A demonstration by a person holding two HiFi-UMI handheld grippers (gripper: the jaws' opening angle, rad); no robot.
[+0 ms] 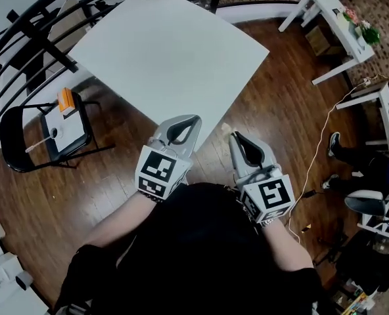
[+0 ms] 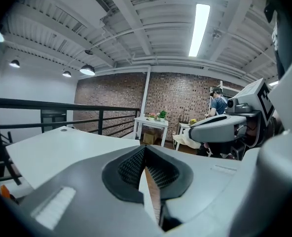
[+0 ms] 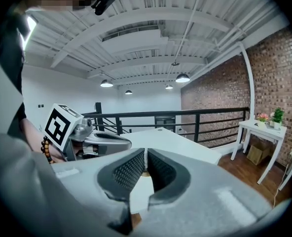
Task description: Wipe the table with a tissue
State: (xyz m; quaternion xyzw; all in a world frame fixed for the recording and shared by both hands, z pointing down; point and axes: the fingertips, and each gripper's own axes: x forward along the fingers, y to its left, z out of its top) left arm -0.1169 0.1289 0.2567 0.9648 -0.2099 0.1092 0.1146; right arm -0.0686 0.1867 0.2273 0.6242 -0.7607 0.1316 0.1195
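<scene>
sitting at far left on the wood floor (image 1: 280, 110), a black chair (image 1: 14, 140) holds a white tray (image 1: 66, 131). just right of it the left gripper (image 1: 189, 122) hovers with its jaws pressed together on nothing, its tips at the near corner of the white table (image 1: 161, 51), which stretches ahead toward the black railing (image 1: 23, 28). the right gripper (image 1: 236, 138) hangs beside it over the floor, just off the table's edge, jaws likewise closed and empty, and a small side table (image 1: 332, 12) with flowers stands far right.
</scene>
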